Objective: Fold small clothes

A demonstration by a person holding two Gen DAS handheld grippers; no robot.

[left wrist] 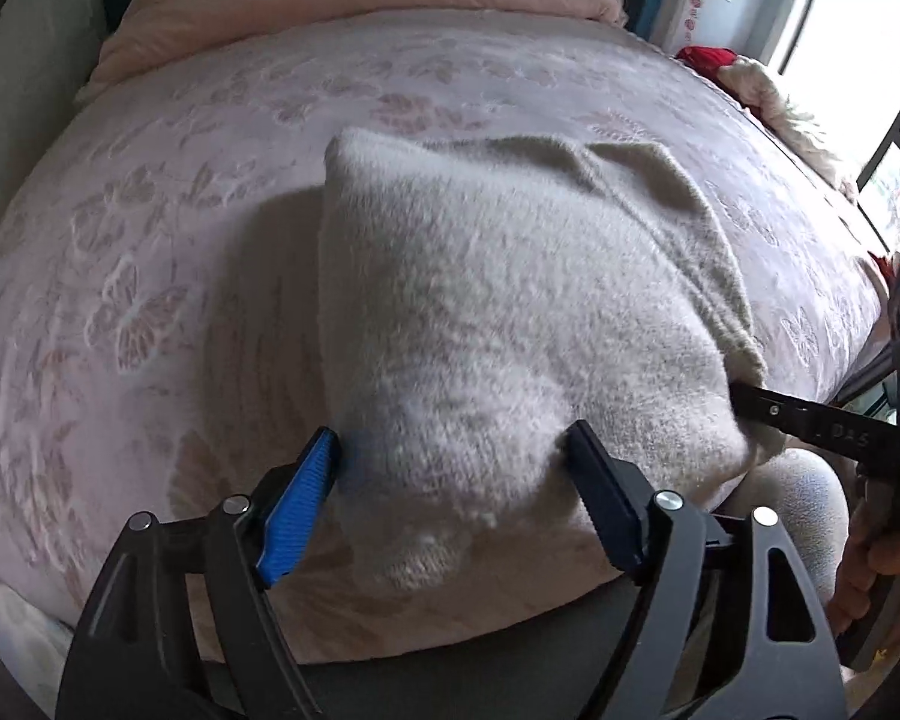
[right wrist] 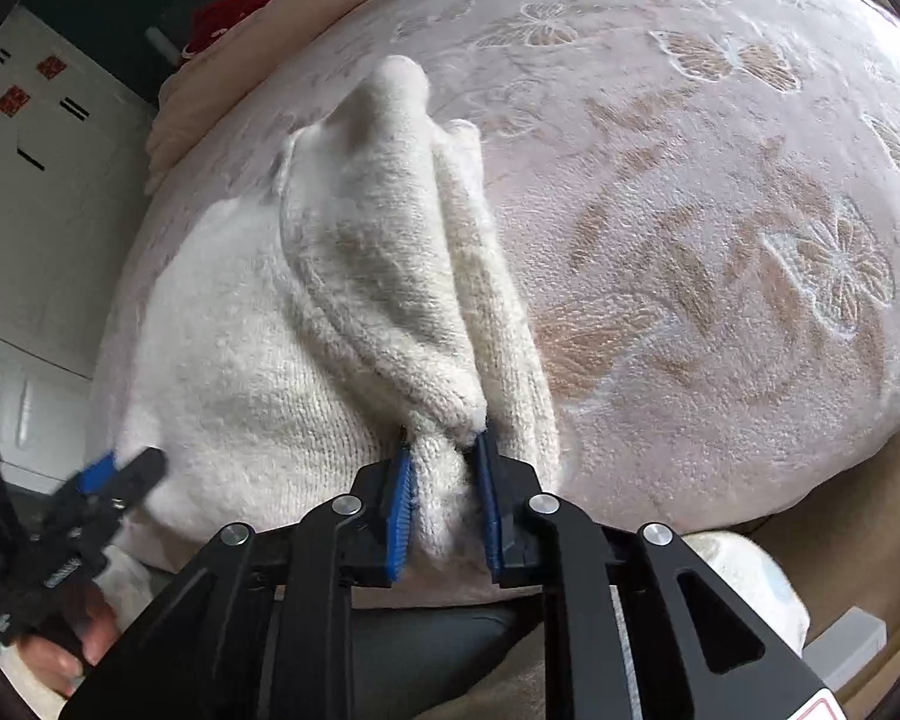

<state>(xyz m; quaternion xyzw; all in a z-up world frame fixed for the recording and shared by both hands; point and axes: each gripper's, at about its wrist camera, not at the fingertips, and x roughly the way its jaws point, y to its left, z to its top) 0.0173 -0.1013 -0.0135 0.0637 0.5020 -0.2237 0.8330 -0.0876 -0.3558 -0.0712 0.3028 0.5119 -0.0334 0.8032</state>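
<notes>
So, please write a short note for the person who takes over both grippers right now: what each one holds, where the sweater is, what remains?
Left gripper: open, jaws either side of the near edge of the white sweater, not clamped.
Right gripper: shut on a bunched fold at the sweater's right side.
Sweater lies on the pink bedspread, partly folded; one side lies over the body.
Left to do: finish the fold, flatten, release.

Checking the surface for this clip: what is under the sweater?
The sweater lies on a pink butterfly-patterned blanket. Whatever is beneath its middle is covered.
</notes>
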